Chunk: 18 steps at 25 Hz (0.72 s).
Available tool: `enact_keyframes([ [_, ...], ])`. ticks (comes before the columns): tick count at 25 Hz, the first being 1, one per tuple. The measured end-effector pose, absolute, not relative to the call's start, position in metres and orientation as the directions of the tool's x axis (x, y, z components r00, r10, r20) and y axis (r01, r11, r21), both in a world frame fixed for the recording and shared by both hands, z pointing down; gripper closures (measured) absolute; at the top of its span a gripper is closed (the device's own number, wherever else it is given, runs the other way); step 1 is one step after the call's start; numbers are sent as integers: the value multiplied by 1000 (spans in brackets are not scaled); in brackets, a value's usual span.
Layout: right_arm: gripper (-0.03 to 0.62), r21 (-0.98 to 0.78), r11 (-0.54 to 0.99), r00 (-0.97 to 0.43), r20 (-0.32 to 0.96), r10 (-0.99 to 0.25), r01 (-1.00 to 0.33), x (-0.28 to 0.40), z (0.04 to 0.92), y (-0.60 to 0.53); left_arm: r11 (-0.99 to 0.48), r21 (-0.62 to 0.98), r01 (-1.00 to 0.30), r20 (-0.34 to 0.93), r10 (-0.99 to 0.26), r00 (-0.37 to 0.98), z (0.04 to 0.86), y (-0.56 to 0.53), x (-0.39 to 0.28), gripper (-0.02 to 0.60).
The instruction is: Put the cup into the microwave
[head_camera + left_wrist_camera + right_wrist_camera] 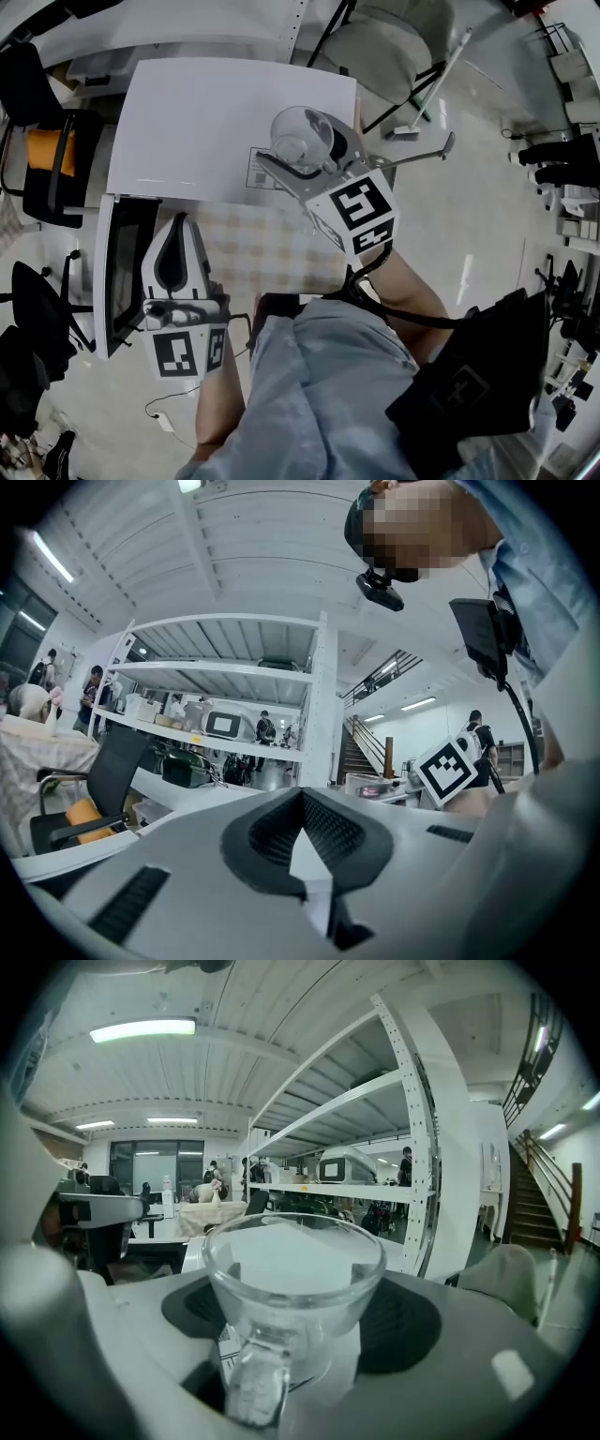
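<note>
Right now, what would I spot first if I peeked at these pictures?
Probably the clear glass cup, clamped in the right gripper and held over the top of the white microwave. After that, the microwave's dark door, which is swung open at the left. The left gripper is beside it, shut with nothing in it.

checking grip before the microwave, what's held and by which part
Right gripper clamps the glass cup by its bowl's sides, handle free. Left gripper holds nothing.
</note>
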State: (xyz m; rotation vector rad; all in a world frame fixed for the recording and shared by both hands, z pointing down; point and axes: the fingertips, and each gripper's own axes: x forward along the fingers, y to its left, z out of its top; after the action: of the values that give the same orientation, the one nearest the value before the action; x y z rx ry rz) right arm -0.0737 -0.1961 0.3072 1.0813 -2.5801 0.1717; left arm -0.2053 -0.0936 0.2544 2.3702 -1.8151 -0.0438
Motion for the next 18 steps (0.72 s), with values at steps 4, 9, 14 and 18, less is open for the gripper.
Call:
enact_keyframes([
  [4,217,36,696,-652,317,-689,-717,-72,294,-201,-271,140,-952,71,-957,283,260,-93,-205,577],
  [9,217,68,686,-650,261,-713,-725,-64,271,-204,-295,124,-948,60,-951,304,268,-92,-198,577],
  [14,217,84,693,-663,230,-713,-716,-60,252,-187,-320,93,-943,47,-944,325,266,-81,-184,577],
  [18,217,79,713,-683,232,-692,-696,-64,248,-158,-340,72,-938,52,-938,344,264,-63,-174,577],
])
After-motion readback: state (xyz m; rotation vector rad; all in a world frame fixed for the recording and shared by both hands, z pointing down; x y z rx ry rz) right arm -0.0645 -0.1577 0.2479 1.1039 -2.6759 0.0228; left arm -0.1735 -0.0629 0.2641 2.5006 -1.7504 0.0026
